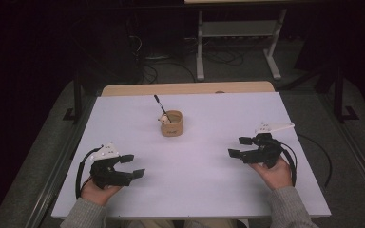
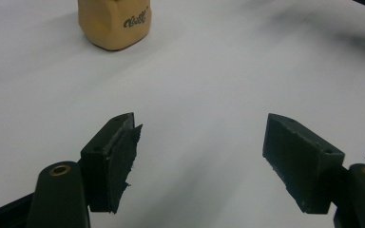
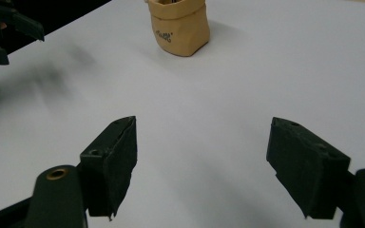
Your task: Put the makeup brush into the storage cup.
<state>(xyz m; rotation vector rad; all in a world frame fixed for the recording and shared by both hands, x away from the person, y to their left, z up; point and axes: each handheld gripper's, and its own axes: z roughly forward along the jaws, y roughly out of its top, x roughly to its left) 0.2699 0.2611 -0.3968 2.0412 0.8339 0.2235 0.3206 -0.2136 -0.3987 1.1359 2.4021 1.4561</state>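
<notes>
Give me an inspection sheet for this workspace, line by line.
Surface: white table, bare around the job's things.
Job's things: tan holder upright mid-table, black pen leaning out, small pale item at its rim.
Clutter: nothing seen.
Grippers: left gripper and right gripper open, empty, each apart from the holder.
Cables: black cable trails from left gripper; another loops off the right edge.
Surroundings: dark room, grey floor, white frame legs behind.

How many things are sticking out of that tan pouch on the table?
2: a black pen leaning out toward the far left, and a small white piece at the left rim of the tan pouch. More may be hidden inside.
</notes>
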